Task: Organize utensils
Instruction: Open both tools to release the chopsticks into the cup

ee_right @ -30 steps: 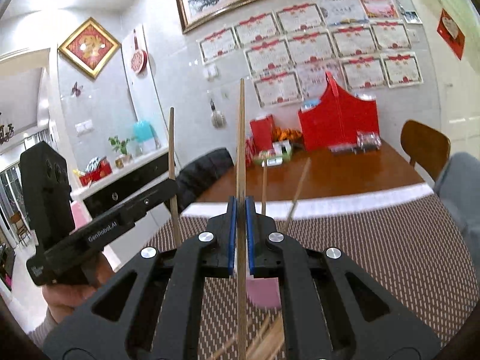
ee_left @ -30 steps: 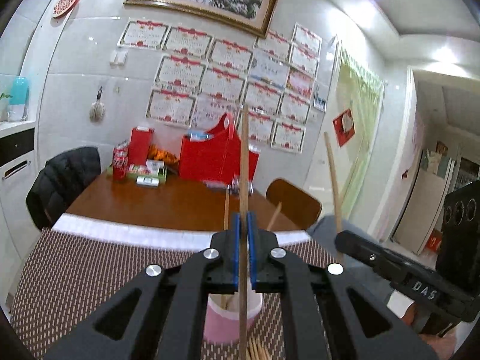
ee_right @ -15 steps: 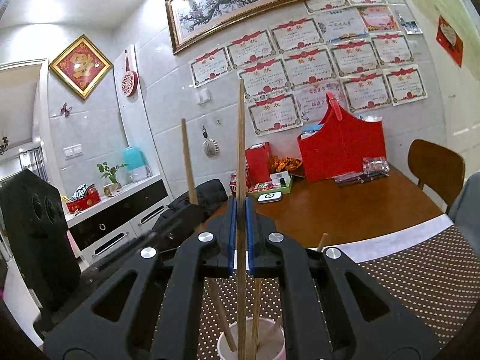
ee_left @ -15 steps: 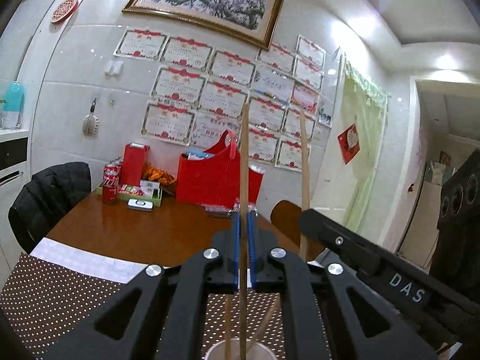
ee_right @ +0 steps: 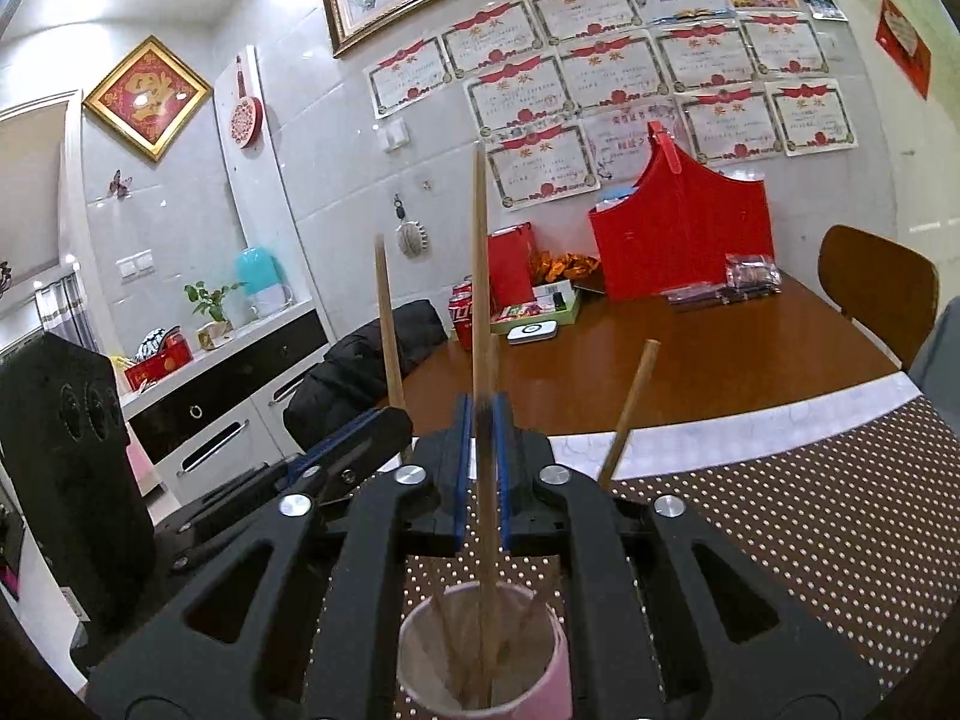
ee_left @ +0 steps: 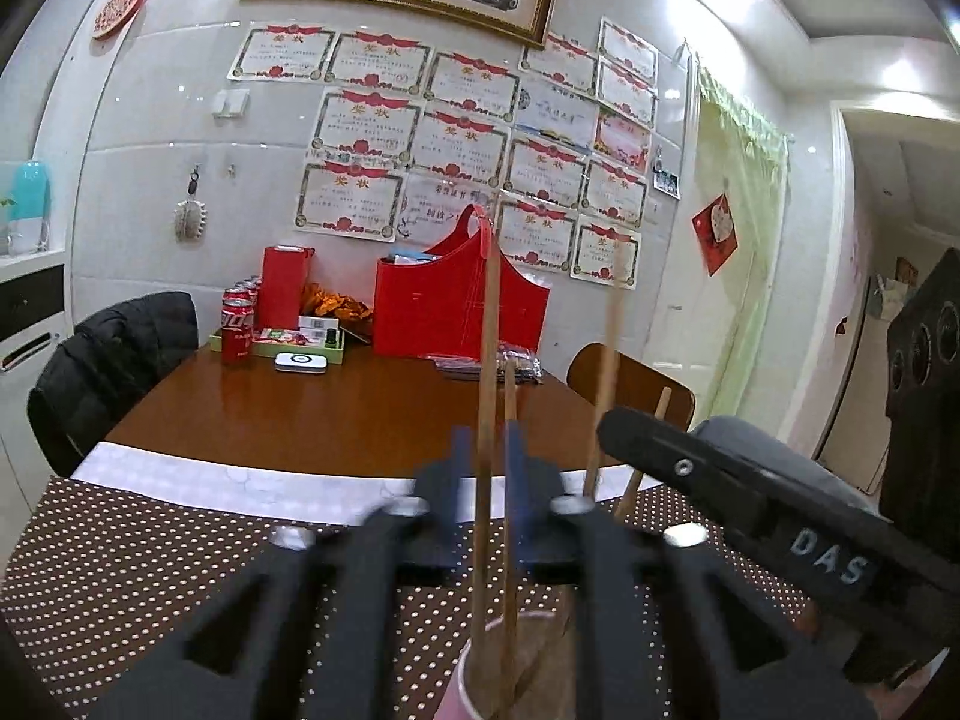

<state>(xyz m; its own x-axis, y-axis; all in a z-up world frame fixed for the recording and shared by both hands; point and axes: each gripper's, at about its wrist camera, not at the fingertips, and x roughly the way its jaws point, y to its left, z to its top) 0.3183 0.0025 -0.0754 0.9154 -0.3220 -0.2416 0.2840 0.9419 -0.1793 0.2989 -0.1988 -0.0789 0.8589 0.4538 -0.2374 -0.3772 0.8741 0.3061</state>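
On the left, a black jacket [ee_left: 114, 354] is draped over a chair beside the desk [ee_left: 336, 414], whose near end is covered by a brown dotted mat [ee_left: 150, 570]. Farther back on the desk stand red cans [ee_left: 237, 324] and a red bag [ee_left: 456, 306] against the tiled wall. The left gripper [ee_left: 485, 468] hangs over a pink cup [ee_left: 474, 672] on the mat; its fingers [ee_left: 459, 462] are spreading apart, and the chopstick [ee_left: 487, 420] between them stands nearly upright with its lower end down in the cup, no longer pinched. Just to its right the right gripper [ee_right: 480, 444] is above the same cup [ee_right: 486, 654], its fingers [ee_right: 461, 456] also opening, with a second chopstick [ee_right: 480, 330] loose in the gap, its tip resting inside the cup among several others. One more chopstick [ee_right: 627, 414] leans out to the right. A wooden chair [ee_right: 876, 288] stands at the desk's far right edge.
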